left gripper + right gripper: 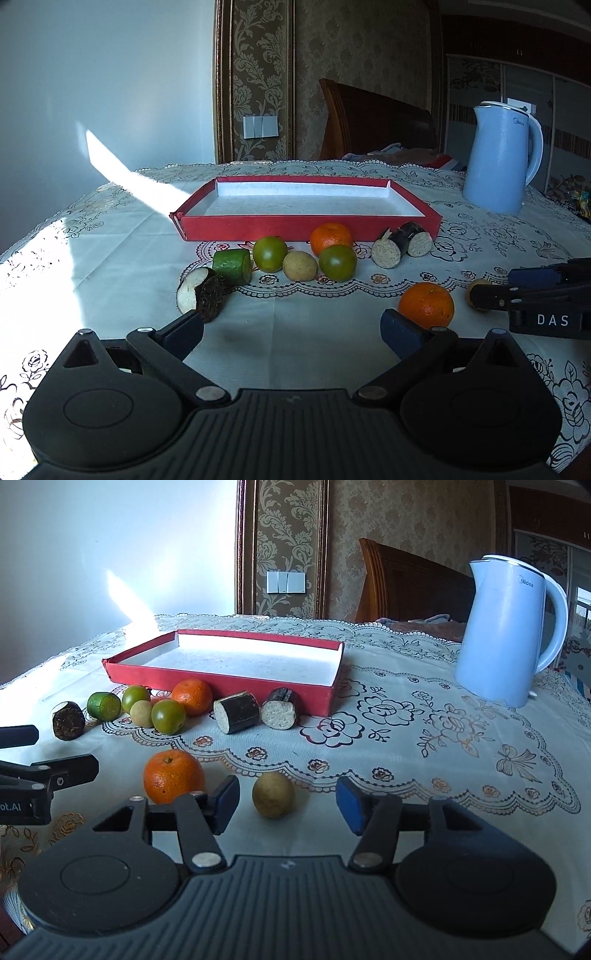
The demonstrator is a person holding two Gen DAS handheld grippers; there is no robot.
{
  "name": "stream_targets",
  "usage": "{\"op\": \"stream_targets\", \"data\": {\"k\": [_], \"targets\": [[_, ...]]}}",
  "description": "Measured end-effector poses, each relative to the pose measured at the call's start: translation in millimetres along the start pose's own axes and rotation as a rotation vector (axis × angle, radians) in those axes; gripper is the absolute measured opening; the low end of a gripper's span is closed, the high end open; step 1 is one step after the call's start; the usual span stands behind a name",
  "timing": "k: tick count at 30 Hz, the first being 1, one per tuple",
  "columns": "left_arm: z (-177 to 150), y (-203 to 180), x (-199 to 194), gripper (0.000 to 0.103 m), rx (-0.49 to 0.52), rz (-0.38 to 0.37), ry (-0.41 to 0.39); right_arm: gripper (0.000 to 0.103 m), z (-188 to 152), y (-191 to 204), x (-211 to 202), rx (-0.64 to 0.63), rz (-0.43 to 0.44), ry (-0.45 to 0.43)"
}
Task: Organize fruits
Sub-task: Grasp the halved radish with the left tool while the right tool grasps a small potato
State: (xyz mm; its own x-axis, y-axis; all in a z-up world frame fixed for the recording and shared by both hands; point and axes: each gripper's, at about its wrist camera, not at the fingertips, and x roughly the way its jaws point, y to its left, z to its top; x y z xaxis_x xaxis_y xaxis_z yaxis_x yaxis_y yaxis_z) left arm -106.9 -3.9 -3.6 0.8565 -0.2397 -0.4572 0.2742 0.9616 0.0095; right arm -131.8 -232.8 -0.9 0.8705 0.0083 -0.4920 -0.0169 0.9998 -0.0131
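Observation:
A red tray (258, 229) (221, 685) with a white inside sits empty on the lace tablecloth. In front of it lie two green fruits (269, 254), an orange (330, 238), a tan round fruit (300, 266), a green cut piece (232, 266), a dark cut piece (201, 293) and two sugarcane chunks (400, 243). A second orange (426, 304) (173, 775) lies nearer. My left gripper (291, 328) is open and empty, short of the fruit. My right gripper (288, 805) is open, with a tan round fruit (273, 794) just ahead between its fingers, untouched.
A pale blue electric kettle (498, 158) (511, 635) stands at the right back of the table. A wooden headboard (373, 118) and patterned wall lie behind. Bright sunlight falls across the table's left side (44, 251).

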Motion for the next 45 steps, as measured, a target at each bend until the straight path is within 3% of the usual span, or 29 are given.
{"op": "stream_targets", "data": {"k": [4,6,14,22,25,45], "targets": [[-1,-4,-1,0.103,0.014,-0.004,-0.003,0.053,2,2,6,-0.002,0.008,0.019],[-3,-3,1,0.103,0.005,0.004,0.004,0.042,3,2,9,0.001,0.022,0.035],[-2,12,1,0.103,-0.027,0.044,-0.001,0.036,5,0,21,0.013,0.026,0.089],[5,40,-8,0.103,-0.04,0.125,-0.05,0.034,4,1,21,0.006,0.026,0.087],[7,47,-7,0.103,-0.036,0.147,-0.057,0.026,3,2,21,0.003,0.019,0.083],[17,54,32,0.102,-0.03,0.152,0.006,0.026,3,0,21,0.017,0.027,0.081]]}}
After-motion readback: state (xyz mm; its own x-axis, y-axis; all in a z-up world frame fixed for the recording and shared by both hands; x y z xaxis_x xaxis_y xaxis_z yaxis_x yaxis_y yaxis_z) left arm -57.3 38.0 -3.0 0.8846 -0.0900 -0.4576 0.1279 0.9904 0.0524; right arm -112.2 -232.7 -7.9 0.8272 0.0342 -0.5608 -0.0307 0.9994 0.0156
